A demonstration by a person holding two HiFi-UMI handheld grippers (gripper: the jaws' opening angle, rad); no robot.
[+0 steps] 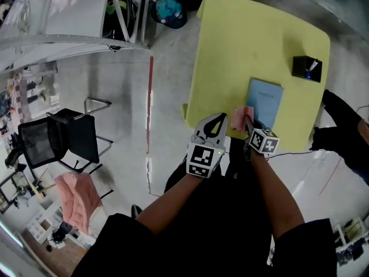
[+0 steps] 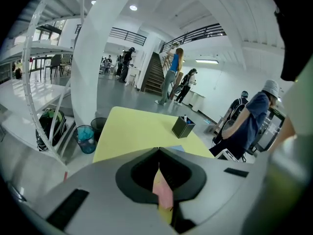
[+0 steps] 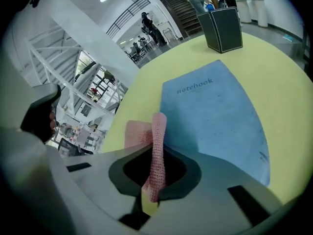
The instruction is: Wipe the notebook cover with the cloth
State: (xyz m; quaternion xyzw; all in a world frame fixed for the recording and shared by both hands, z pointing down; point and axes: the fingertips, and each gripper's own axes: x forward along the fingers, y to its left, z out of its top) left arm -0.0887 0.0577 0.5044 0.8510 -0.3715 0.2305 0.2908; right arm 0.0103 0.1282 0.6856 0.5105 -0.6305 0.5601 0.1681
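Note:
A blue notebook [image 1: 265, 101] [image 3: 215, 116] lies flat on the yellow table [image 1: 242, 45], near its front edge. My right gripper [image 1: 248, 124] [image 3: 156, 151] is shut on a pink knitted cloth [image 1: 238, 118] [image 3: 156, 129], which stands up between the jaws just left of the notebook's near corner, with a flap lying on the table. My left gripper [image 1: 218, 119] [image 2: 159, 150] hovers at the table's front edge, left of the cloth, jaws closed tip to tip. A pink and yellow sliver shows in the gap behind its tips.
A black pen holder [image 1: 306, 68] [image 3: 223, 29] [image 2: 183, 127] stands beyond the notebook at the far right. A person's dark sleeve [image 1: 340, 123] is beside the table's right edge. On the floor to the left are a black chair [image 1: 63, 137] and a blue-lined bin [image 1: 170, 10].

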